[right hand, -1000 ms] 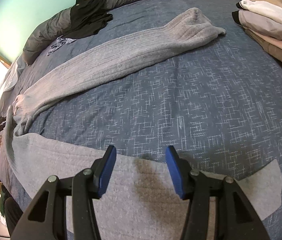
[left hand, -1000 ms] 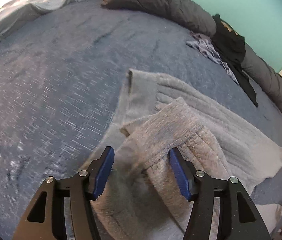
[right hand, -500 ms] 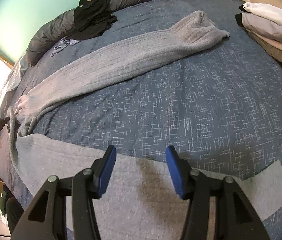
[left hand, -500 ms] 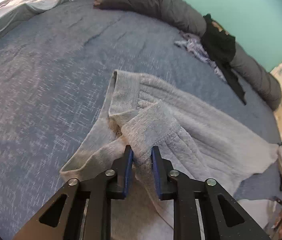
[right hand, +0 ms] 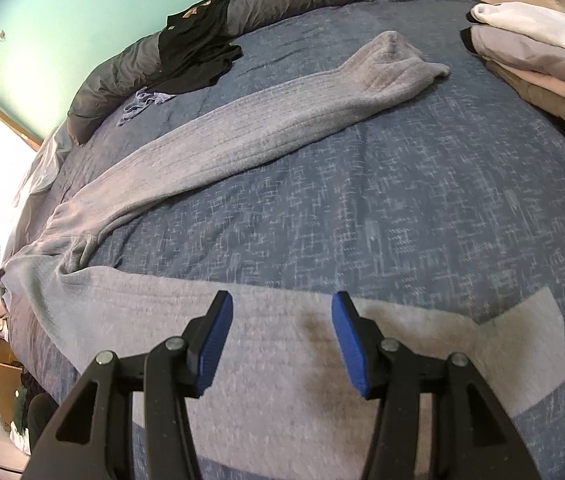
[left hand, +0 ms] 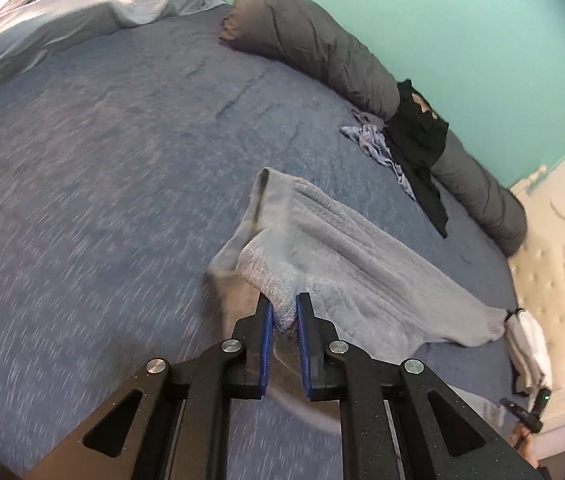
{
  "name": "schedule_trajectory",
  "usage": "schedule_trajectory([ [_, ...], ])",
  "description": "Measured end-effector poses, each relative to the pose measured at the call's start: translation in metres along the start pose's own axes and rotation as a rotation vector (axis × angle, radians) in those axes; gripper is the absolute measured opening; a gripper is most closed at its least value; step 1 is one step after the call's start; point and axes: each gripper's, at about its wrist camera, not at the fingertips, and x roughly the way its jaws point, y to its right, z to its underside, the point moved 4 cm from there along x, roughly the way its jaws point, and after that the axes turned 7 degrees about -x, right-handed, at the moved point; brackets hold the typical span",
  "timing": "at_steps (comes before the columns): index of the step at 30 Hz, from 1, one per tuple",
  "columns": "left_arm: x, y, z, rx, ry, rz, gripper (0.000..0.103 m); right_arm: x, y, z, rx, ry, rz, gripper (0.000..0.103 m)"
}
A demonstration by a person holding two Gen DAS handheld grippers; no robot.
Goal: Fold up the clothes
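Two grippers are at work over a pair of grey sweatpants (right hand: pixel 242 152) spread on a blue bedspread (right hand: pixel 422 200). Left gripper (left hand: pixel 282 310): its jaws have just been closing and now pinch a fold of the grey waistband end between the blue pads (left hand: pixel 267 344), with the cloth lifted into a small peak off the bed. From that pinch the fabric drapes away toward the far right, one leg running out flat toward a folded white and grey pile (left hand: pixel 530 344) at the bed's edge. Right gripper (right hand: pixel 280 332): its jaws stand apart with nothing between them, poised above the near leg of the sweatpants, which lies flat across the bottom of the right wrist view. The other leg stretches diagonally up the bed, its cuff near a stack of folded pale clothes (right hand: pixel 538 52) at the upper right. Farther out, a dark grey rolled duvet (left hand: pixel 322 48) lines the teal wall (left hand: pixel 462 20), with a black garment (left hand: pixel 418 136) draped on it and a small patterned blue cloth (left hand: pixel 374 146) just beside that. A pale blue sheet (left hand: pixel 74 12) is bunched at the far left corner.
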Motion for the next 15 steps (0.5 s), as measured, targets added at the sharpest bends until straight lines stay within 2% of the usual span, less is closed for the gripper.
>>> schedule_trajectory([
  [5, -0.032, -0.033, 0.025, -0.048, 0.007, -0.003, 0.012, -0.014, 0.020, 0.012, 0.027, 0.003, 0.021, 0.052],
  [11, -0.012, -0.057, 0.045, -0.074, -0.036, -0.067, 0.012, -0.030, 0.061, 0.031, 0.112, 0.000, 0.092, 0.053],
  [12, -0.008, -0.059, 0.048, -0.078, -0.042, -0.076, 0.012, -0.034, 0.069, 0.034, 0.133, 0.007, 0.106, 0.055],
  [14, -0.001, -0.060, 0.051, -0.076, -0.048, -0.094, 0.012, -0.044, 0.086, 0.041, 0.171, 0.024, 0.131, 0.066],
  [15, 0.001, -0.060, 0.051, -0.075, -0.050, -0.098, 0.012, -0.050, 0.095, 0.045, 0.193, 0.033, 0.143, 0.066],
])
